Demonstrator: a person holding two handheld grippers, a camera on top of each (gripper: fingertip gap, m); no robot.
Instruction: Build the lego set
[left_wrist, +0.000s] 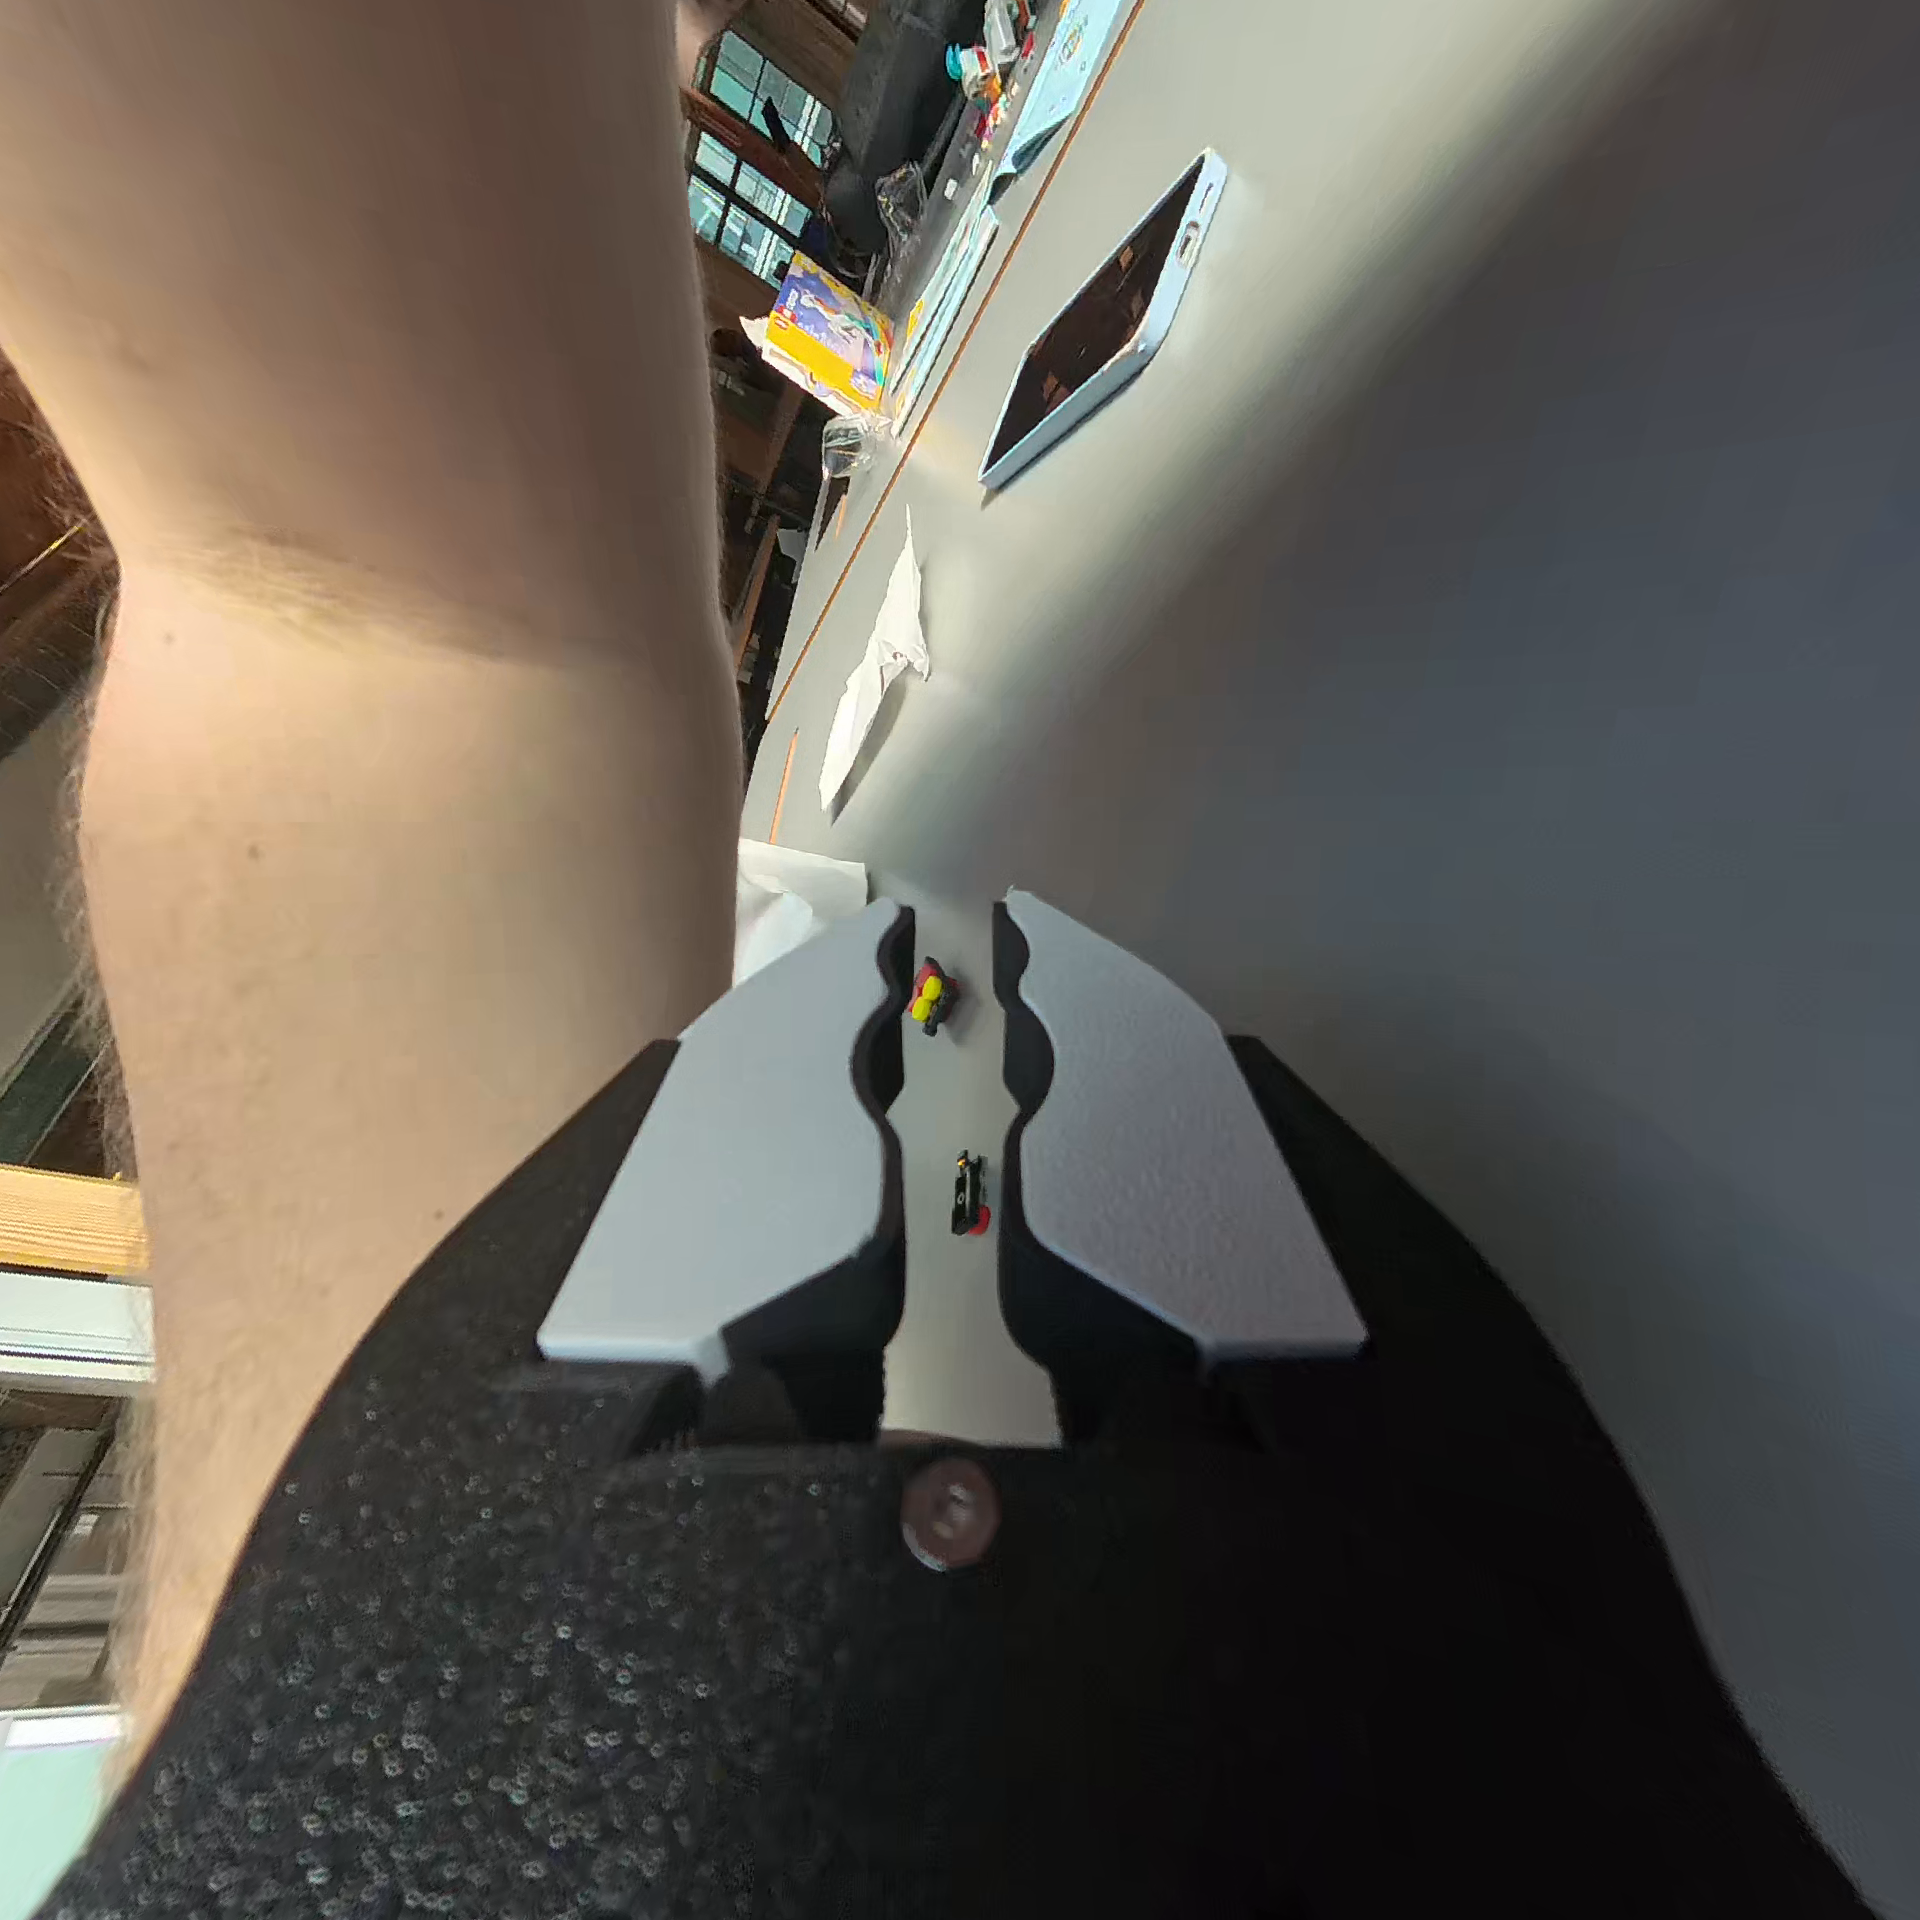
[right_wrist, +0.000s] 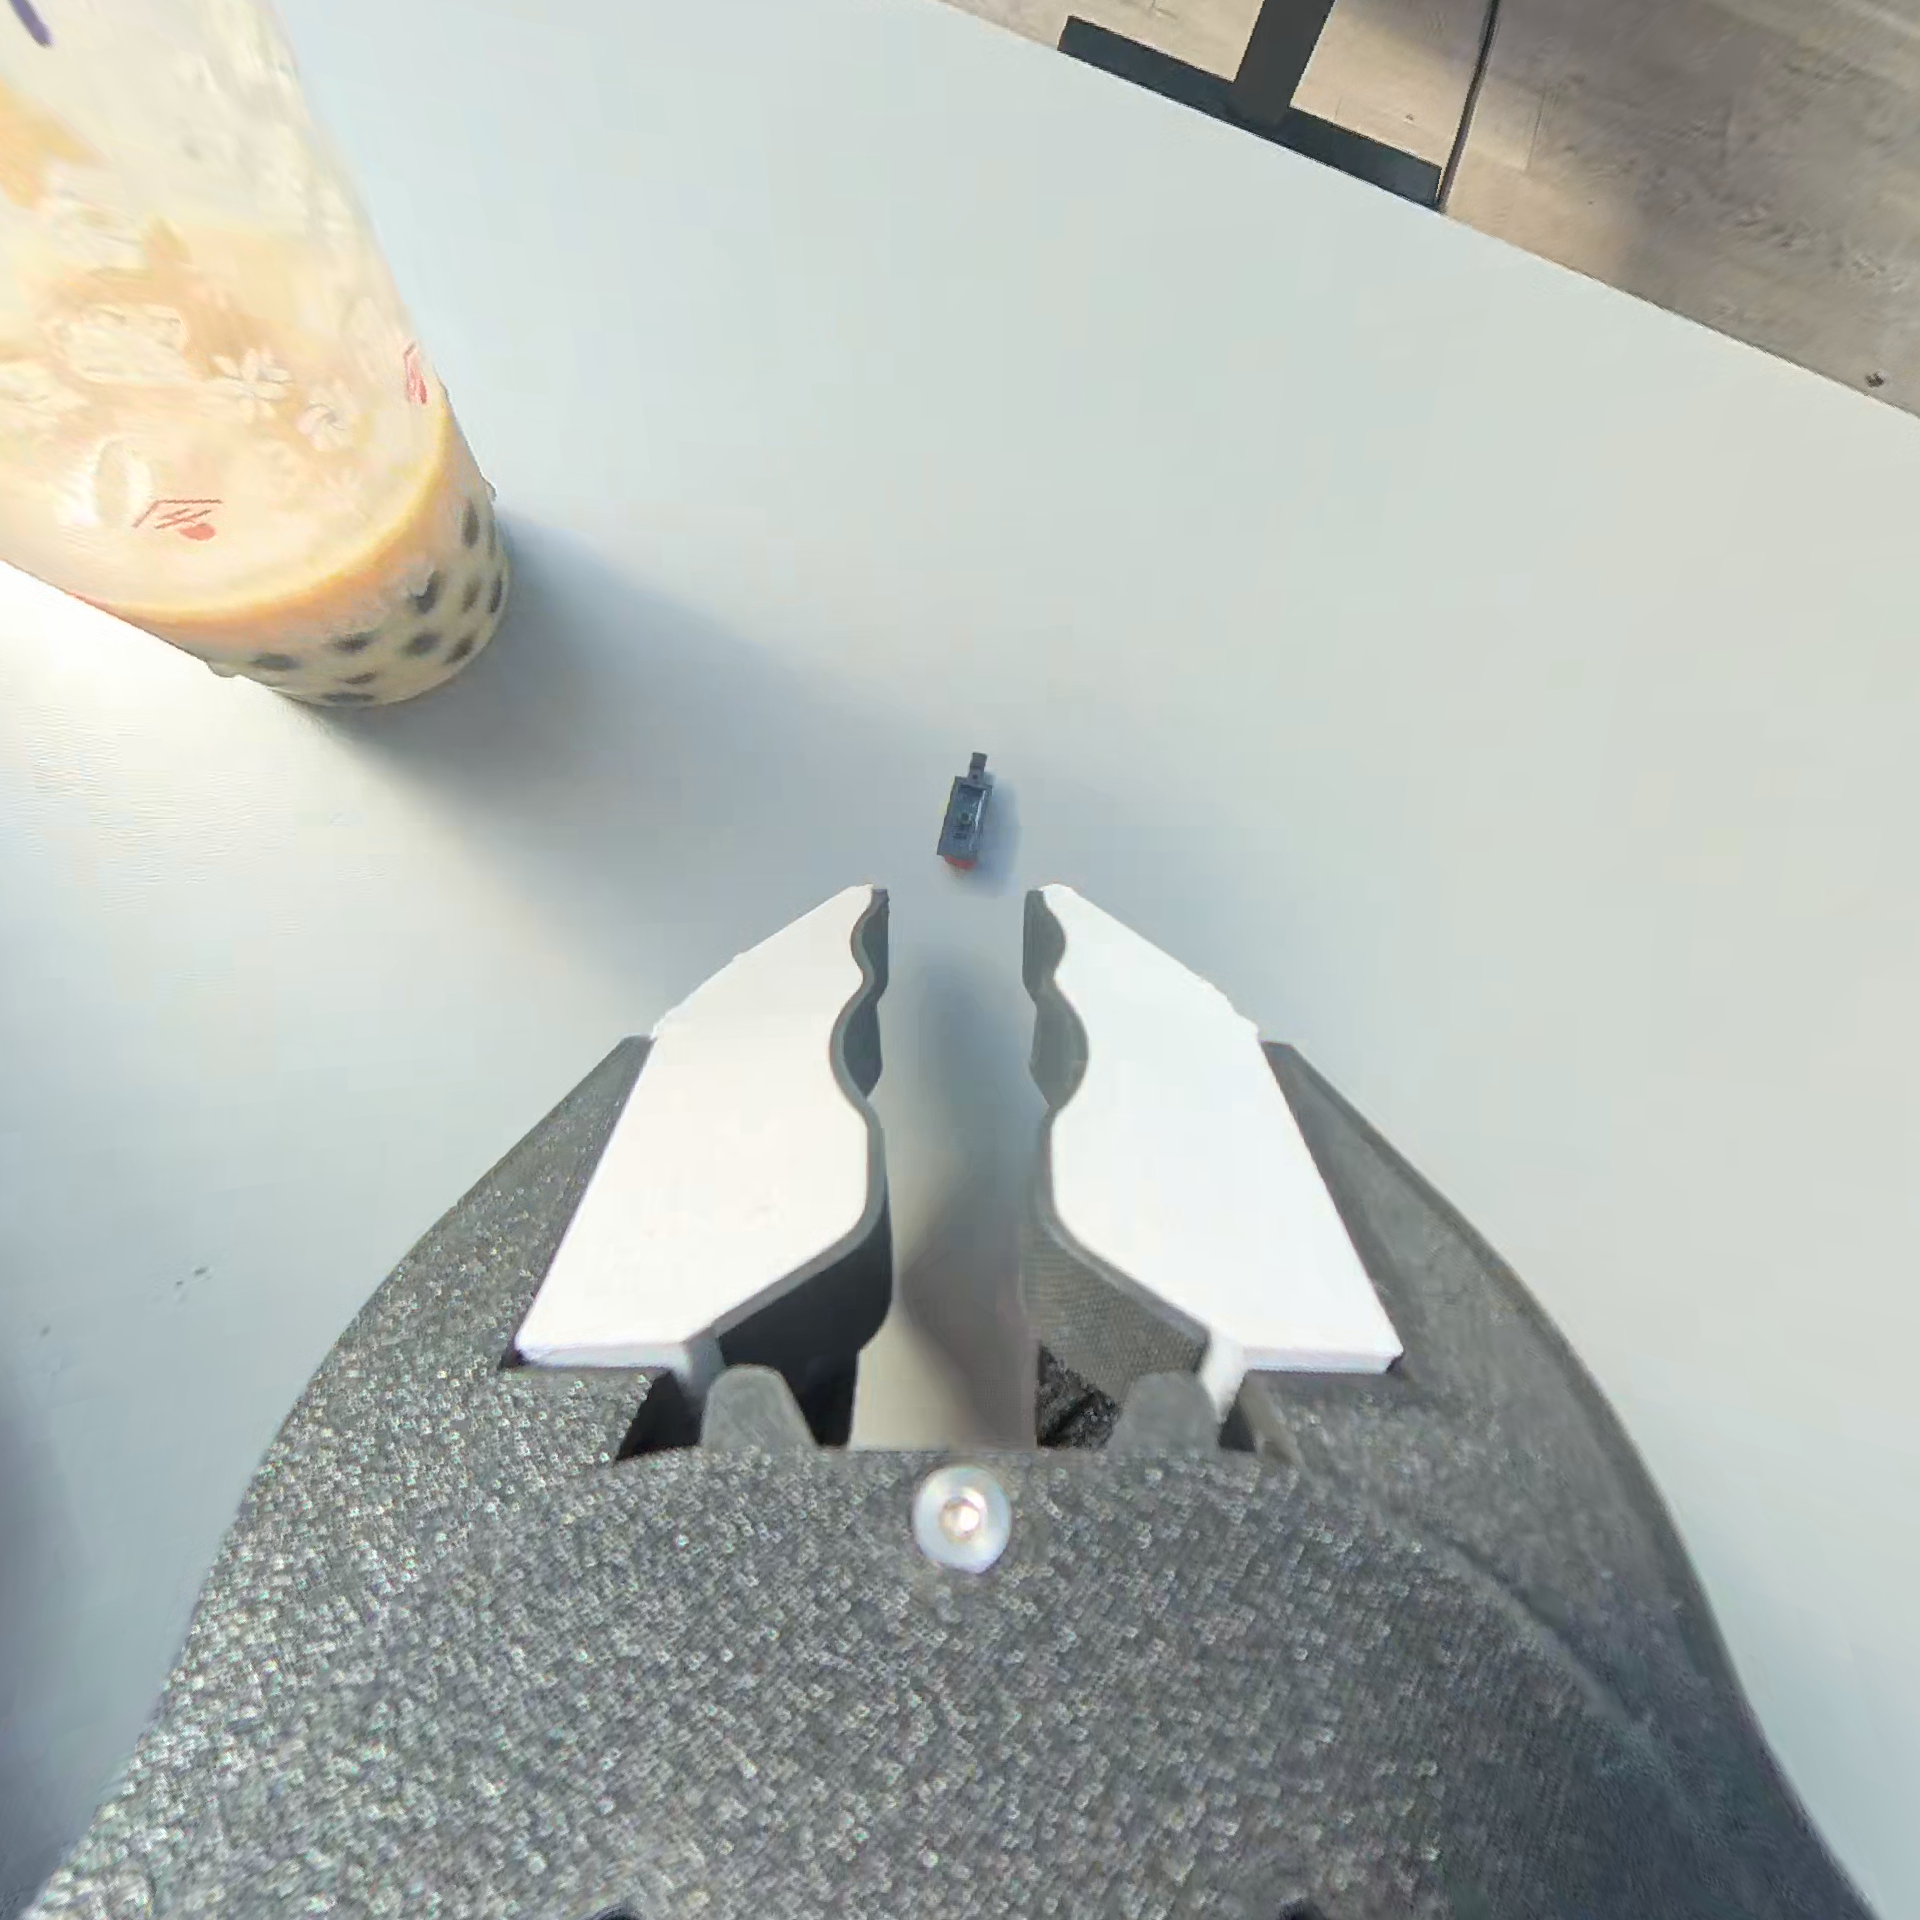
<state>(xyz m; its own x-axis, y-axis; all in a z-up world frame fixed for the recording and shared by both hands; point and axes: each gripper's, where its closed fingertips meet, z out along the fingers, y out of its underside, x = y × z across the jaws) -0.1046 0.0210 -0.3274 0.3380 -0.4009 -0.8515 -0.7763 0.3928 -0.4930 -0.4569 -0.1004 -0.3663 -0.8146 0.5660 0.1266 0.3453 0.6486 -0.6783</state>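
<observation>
In the left wrist view the left gripper hangs above the grey table with its jaws apart and nothing between them. Through the gap two small lego pieces lie on the table: a red and yellow piece just past the inner edge of the left finger, and a black piece with a red end nearer the camera, close to the right finger. A bare arm fills the left side of this view. Beyond the red and yellow piece lies crumpled white paper, farther off a tablet in a pale blue case, and past that a colourful box near the table's far edge.

In the right wrist view the right gripper also stands with jaws apart, holding nothing. The black piece with a red end lies on the table just ahead of the fingertips, not touching them. Well to the left of that piece stands a clear cup of milky tea with dark pearls at the bottom.
</observation>
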